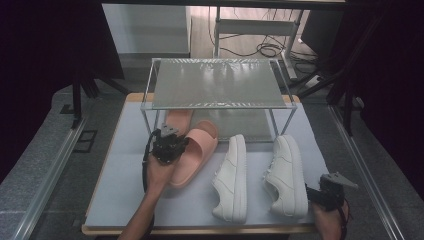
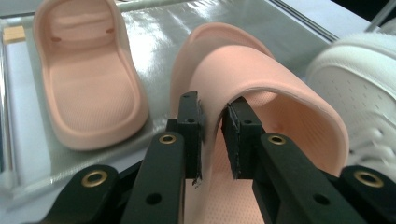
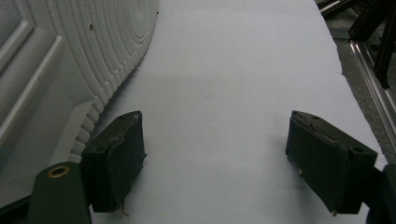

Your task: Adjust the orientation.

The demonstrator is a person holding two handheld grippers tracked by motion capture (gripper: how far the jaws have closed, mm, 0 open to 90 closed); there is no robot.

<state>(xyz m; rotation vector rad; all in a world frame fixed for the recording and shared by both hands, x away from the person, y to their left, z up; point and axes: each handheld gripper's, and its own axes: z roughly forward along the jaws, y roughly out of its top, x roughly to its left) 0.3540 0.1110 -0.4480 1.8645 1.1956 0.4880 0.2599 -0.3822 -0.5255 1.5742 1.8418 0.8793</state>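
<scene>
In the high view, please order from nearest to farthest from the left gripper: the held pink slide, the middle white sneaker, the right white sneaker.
From the left gripper:
1. Held pink slide, clamped in its jaws.
2. Middle white sneaker, to the right.
3. Right white sneaker, beside the right gripper.

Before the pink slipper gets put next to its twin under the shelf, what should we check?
1. Left gripper has the slipper: its jaws are closed on the strap's edge. Ok.
2. Twin slipper already lies on the low shelf. Ok.
3. Bare space beside the twin for this one. Ok.
4. Slipper will pass under the top shelf. Cannot tell.
5. White shoes lie apart from the slipper. Ok.
6. Right gripper is open, holds nothing, near the right shoe's heel. Ok.
</scene>
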